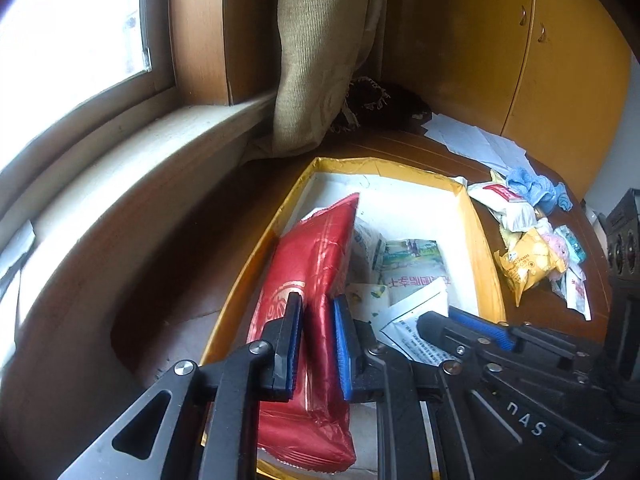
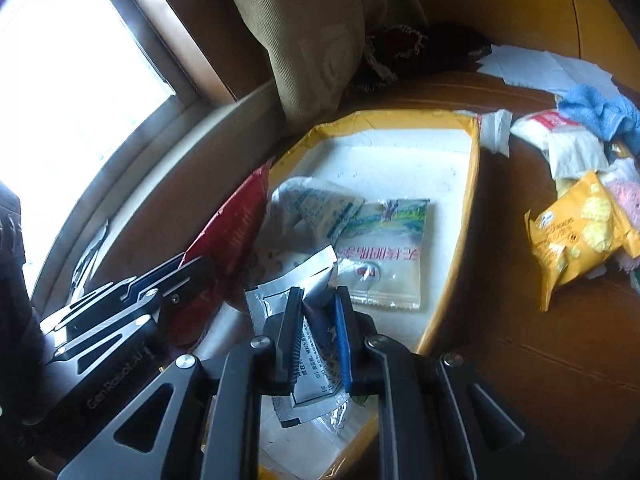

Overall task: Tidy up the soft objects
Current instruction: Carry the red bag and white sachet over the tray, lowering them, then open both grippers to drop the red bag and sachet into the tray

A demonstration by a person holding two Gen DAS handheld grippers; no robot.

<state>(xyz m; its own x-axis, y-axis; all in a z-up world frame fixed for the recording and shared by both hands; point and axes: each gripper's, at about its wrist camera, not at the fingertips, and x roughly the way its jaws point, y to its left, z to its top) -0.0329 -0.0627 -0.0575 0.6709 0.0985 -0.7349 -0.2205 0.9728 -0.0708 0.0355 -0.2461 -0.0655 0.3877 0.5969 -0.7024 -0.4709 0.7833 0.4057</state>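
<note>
2 grippers point steeply down into a shallow yellow cardboard box (image 1: pixel 486 268) with a white bottom, which lies on a brown wooden table (image 2: pixel 540 360). The left gripper (image 1: pixel 316 346) has its jaws almost closed on a long red foil packet (image 1: pixel 316 248); the glossy, crinkled film is pinched between the black pad and the blue pad, and the packet leans along the left wall of the box. The right gripper (image 2: pixel 318 338) sits just beside it, its jaws also nearly closed on a flat silver sachet (image 2: pixel 308 344) with small printed text, which bends where it is squeezed. In the box also lie a clear bag with a landscape print (image 2: pixel 384 256) and a crumpled white wrapper (image 2: pixel 308 204). Outside the box, on the right, there is a loose heap: a yellow snack bag (image 2: pixel 572 240), white packets (image 2: pixel 568 148), a blue cloth (image 2: pixel 600 114) and something pink and fluffy (image 2: pixel 626 200). A ribbed beige cushion (image 1: pixel 320 52) stands upright behind the box.
</note>
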